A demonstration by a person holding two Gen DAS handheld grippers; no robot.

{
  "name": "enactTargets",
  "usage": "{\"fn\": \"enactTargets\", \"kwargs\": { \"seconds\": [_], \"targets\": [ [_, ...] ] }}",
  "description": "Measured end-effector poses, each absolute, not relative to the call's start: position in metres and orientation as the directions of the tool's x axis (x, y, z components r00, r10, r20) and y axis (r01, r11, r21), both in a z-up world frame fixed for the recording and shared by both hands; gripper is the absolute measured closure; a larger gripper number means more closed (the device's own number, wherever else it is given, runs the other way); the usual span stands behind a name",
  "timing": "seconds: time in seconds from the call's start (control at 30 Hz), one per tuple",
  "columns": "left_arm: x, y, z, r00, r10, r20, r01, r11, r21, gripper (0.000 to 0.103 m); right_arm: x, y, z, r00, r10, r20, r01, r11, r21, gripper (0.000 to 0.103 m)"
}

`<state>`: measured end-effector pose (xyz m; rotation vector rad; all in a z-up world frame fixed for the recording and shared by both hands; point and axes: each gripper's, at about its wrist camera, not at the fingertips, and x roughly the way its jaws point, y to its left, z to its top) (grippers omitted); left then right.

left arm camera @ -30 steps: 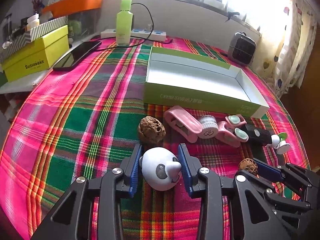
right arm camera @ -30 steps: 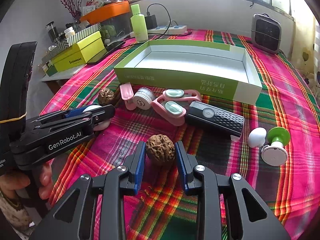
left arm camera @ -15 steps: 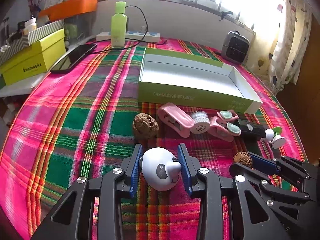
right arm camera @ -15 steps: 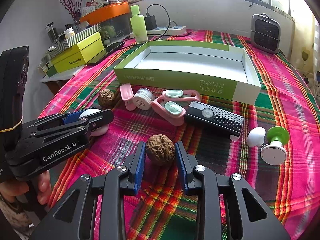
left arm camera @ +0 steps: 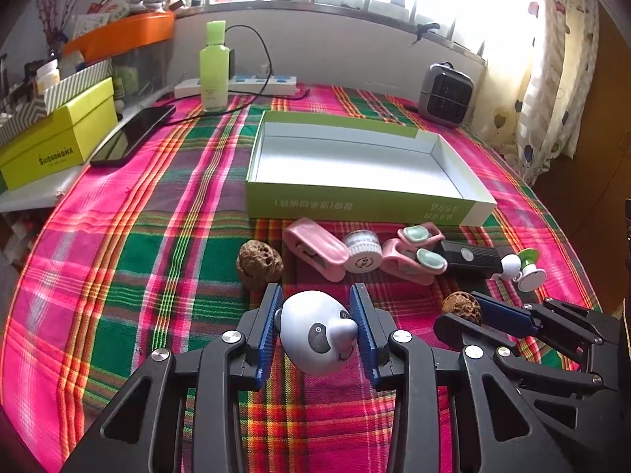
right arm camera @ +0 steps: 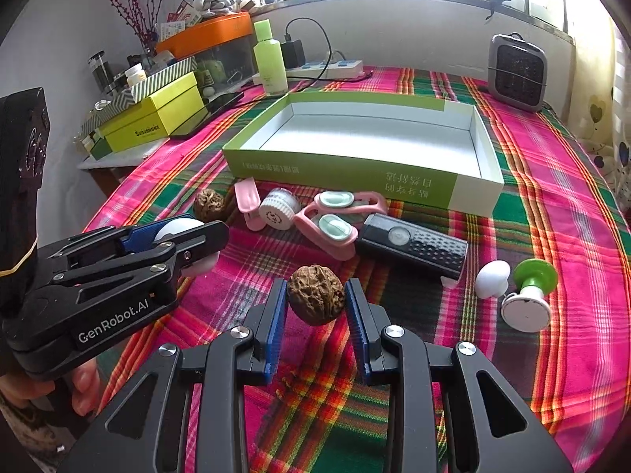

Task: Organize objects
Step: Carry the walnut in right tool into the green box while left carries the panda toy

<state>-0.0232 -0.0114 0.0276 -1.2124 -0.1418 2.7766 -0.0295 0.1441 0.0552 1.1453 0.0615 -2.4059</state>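
The left tongs [left arm camera: 316, 329] are clamped on a smooth, rounded panda figure [left arm camera: 318, 331], and the right tongs [right arm camera: 315, 300] grip a walnut [right arm camera: 315, 295] across its middle; both are held above the plaid worktop [left arm camera: 157, 244], short of the green box [left arm camera: 355, 201]. The panda looks light, hard and rather slippery, so a hold across its widest part suits it, while the walnut's rough, stiff shell should sit firmly between the pads. The box is open and holds nothing, and a second walnut [left arm camera: 259, 263], pink clips [left arm camera: 315, 253], a black remote [right arm camera: 412, 245] and a green-and-white knob [right arm camera: 528, 295] lie just in front of it.
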Motion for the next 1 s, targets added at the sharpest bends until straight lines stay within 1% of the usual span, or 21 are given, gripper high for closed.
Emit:
{"fn": "enactTargets", "kwargs": {
  "seconds": [0.47,0.83,1.0],
  "targets": [
    [-0.041,-0.009,0.048,-0.689,0.166,-0.705,-0.094,-0.986,-0.140,0.069,-0.047,0.151,0.078,-0.588,-0.383,-0.712,0.413,-0.899,0.143,0.072],
    [-0.076,-0.013,0.060,-0.693,0.182,-0.698,-0.106,-0.983,-0.151,0.069,-0.079,0.151,0.095,-0.609,-0.380,-0.696,0.396,-0.906,0.148,0.072],
    [-0.096,-0.016,0.064,-0.683,0.212,-0.699,-0.118,-0.977,-0.180,0.069,-0.100,0.148,0.100,-0.618,-0.366,-0.696,0.384,-0.913,0.139,0.072]
  ]
}}
